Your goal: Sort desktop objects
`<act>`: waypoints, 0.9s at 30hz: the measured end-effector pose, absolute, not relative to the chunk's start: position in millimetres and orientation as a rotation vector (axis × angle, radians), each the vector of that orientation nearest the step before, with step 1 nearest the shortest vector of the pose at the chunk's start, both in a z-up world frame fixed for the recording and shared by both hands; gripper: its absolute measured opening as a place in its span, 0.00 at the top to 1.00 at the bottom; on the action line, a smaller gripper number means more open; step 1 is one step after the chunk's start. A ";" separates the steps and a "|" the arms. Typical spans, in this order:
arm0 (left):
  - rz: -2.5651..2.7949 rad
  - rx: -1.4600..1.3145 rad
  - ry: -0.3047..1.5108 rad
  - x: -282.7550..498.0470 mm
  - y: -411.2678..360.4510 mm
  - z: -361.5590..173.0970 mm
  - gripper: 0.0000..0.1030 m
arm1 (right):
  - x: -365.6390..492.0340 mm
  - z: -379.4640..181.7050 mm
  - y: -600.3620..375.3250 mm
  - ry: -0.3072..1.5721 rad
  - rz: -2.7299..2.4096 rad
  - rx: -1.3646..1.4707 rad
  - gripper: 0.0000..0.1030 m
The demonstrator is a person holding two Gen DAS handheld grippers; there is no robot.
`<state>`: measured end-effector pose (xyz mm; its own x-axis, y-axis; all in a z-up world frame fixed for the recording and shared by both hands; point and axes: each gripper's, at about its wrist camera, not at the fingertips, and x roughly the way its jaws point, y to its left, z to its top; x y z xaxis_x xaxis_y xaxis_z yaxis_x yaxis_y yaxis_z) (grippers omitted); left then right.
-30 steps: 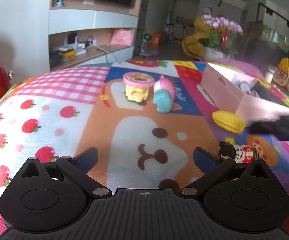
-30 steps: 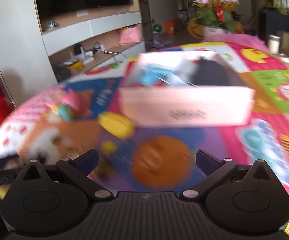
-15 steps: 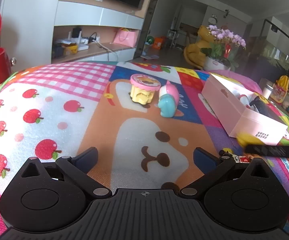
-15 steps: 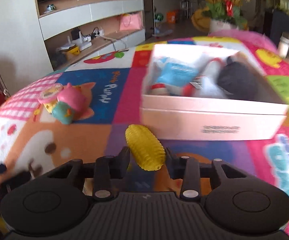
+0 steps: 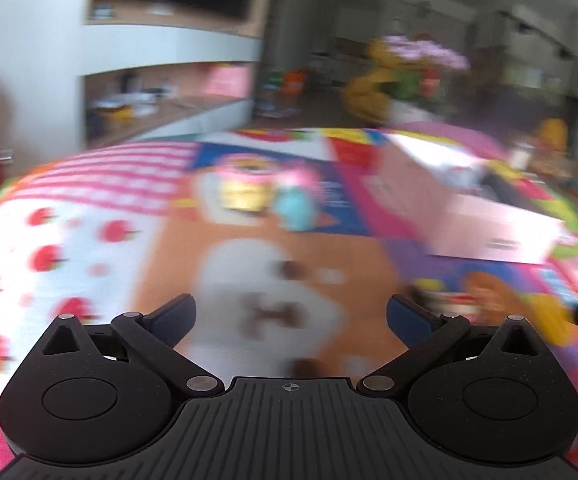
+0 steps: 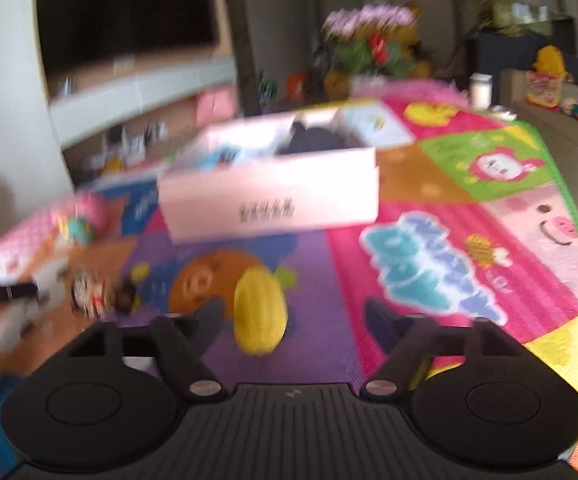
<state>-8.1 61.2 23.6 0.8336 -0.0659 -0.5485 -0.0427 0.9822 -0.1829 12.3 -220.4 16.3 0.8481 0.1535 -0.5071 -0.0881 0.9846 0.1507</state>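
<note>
**Corn loose between opening right jaws, both frames blurred**

Left view, left to right: left gripper (image 5: 289, 316) spread wide, nothing between the fingers, just mat (image 5: 89, 248) below. Past it a yellow-and-pink cup toy (image 5: 245, 190) and a pink/teal toy (image 5: 295, 204) just beside each other mid-mat. Pink box (image 5: 485, 216) at right, long axis running away and to the left, top open. A small figure (image 5: 449, 300) sits just past the right finger. Yellow smear at far right (image 5: 549, 316), probably the corn; too blurred to be sure.

Right view, left to right: dark bar (image 6: 1, 294) enters from the left edge, looks like the other gripper's finger. The figure lies beside it. Corn (image 6: 260, 310) lies on the mat, long axis pointing roughly away from the camera toward the box, slightly tilted. It's between the fingers of the right gripper (image 6: 293, 320), nearer the left one; jaws are opening, pads don't press on it. Box stands well beyond the corn, broadside on. Black print on its near wall, unreadable. Large teal letters on the mat at right, too smeared to read.

Open room: bare mat right of the corn, out to the green edge (image 6: 569, 208); floor beyond that.
</note>
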 end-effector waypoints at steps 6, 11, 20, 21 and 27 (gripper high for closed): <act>-0.232 0.057 0.625 -0.3 -16.6 26.0 0.00 | 17.2 14.7 -223.2 0.557 0.105 0.155 0.05; -0.193 0.077 0.668 25.5 -24.8 16.8 0.00 | 14.0 15.0 -226.1 0.535 0.096 0.176 0.00; -0.139 0.153 0.705 30.2 9.2 11.0 0.00 | 17.1 13.2 -224.8 0.558 0.098 0.174 0.00; -0.123 0.164 0.704 28.5 14.6 11.1 0.00 | 17.4 13.0 -224.5 0.560 0.097 0.173 0.00; -0.075 0.113 0.698 21.2 52.5 16.3 0.00 | 19.6 11.6 -223.2 0.578 0.097 0.169 0.00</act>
<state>21.2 52.5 16.3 0.7640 -0.0310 -0.6444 0.1067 0.9912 0.0789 19.6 -223.2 11.6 0.8337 0.1381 -0.5346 -0.0434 0.9816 0.1860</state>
